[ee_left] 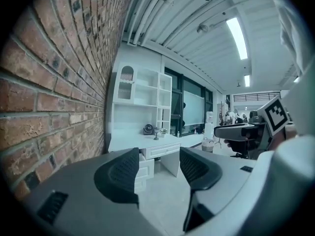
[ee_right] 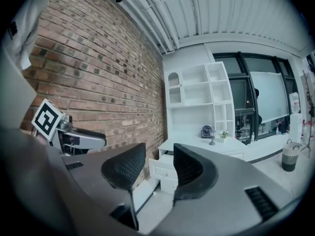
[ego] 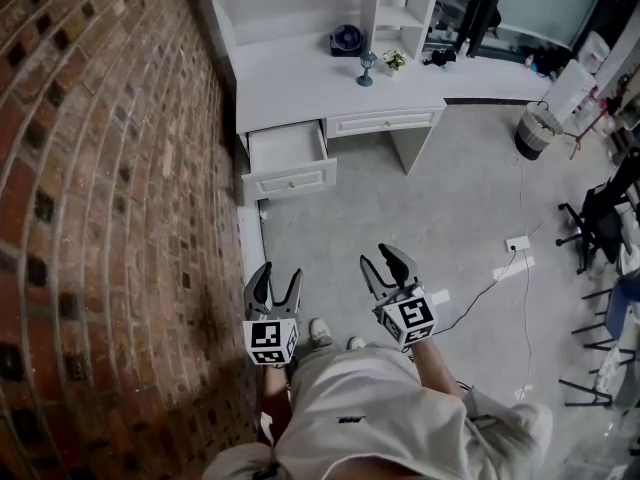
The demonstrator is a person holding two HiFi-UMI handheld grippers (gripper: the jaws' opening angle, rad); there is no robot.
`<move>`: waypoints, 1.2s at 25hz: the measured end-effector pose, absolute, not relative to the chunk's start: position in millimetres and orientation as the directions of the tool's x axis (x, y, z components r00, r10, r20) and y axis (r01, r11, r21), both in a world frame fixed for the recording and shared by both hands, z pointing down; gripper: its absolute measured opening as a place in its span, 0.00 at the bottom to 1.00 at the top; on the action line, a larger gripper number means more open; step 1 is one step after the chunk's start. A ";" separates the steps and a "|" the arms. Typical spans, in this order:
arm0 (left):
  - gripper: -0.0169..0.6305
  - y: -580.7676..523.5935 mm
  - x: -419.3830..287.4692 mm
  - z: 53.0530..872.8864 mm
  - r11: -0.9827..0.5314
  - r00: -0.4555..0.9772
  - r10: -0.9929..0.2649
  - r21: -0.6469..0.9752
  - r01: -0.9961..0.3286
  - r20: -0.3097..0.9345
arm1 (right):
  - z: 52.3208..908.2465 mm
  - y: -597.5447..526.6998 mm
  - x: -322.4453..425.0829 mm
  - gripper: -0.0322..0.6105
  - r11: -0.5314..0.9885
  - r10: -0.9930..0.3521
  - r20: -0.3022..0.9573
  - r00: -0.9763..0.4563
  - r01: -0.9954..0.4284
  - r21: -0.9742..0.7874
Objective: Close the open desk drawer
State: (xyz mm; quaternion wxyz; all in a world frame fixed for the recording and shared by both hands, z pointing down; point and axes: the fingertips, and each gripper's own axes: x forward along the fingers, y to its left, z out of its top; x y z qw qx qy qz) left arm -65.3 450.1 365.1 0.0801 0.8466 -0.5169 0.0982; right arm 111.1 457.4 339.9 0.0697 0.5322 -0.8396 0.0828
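Left claw [ego: 278,278] and right claw [ego: 382,259] both hang part open and empty, well apart from the drawer [ego: 286,151], which stands pulled out under the left end of the white worktop [ego: 300,78] beside the brick wall [ego: 100,168]. It looks a rigid, light box that should slide easily; I would push flat on the middle of its front panel [ego: 291,181], not grip.

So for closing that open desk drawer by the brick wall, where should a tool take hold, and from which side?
Its front panel, met from the open floor side, straight toward the desk. The drawer stands pulled out into the room, so that flat face is the nearest part. A push there probably beats pinching its small knob.
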 end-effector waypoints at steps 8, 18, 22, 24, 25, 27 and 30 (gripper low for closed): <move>0.44 424.3 -89.7 370.0 -0.490 0.482 -0.839 0.037 -0.871 0.250 | 340.6 438.4 85.4 0.30 0.376 -0.900 0.212 -0.380 -0.925 -0.059; 0.44 380.3 -81.2 387.9 -0.480 0.468 -0.843 0.022 -0.877 0.265 | 355.6 390.4 87.6 0.30 0.344 -0.914 0.225 -0.337 -0.939 -0.006; 0.43 355.3 -71.9 394.8 -0.465 0.446 -0.847 0.003 -0.885 0.290 | 361.3 358.4 91.6 0.30 0.361 -0.904 0.236 -0.357 -0.932 -0.026; 0.43 340.3 -69.1 393.6 -0.450 0.429 -0.856 -0.008 -0.893 0.290 | 363.8 341.0 95.9 0.30 0.370 -0.899 0.239 -0.366 -0.929 -0.032; 0.43 332.5 -67.3 392.1 -0.442 0.421 -0.860 -0.011 -0.897 0.288 | 364.9 332.3 98.6 0.30 0.375 -0.897 0.240 -0.371 -0.926 -0.033; 0.43 317.0 -62.3 390.0 -0.425 0.402 -0.869 -0.017 -0.905 0.287 | 366.8 315.6 104.9 0.30 0.387 -0.890 0.243 -0.385 -0.921 -0.041; 0.43 297.2 -50.8 387.4 -0.401 0.377 -0.881 -0.028 -0.916 0.286 | 365.4 293.0 116.5 0.30 0.408 -0.882 0.233 -0.409 -0.911 -0.057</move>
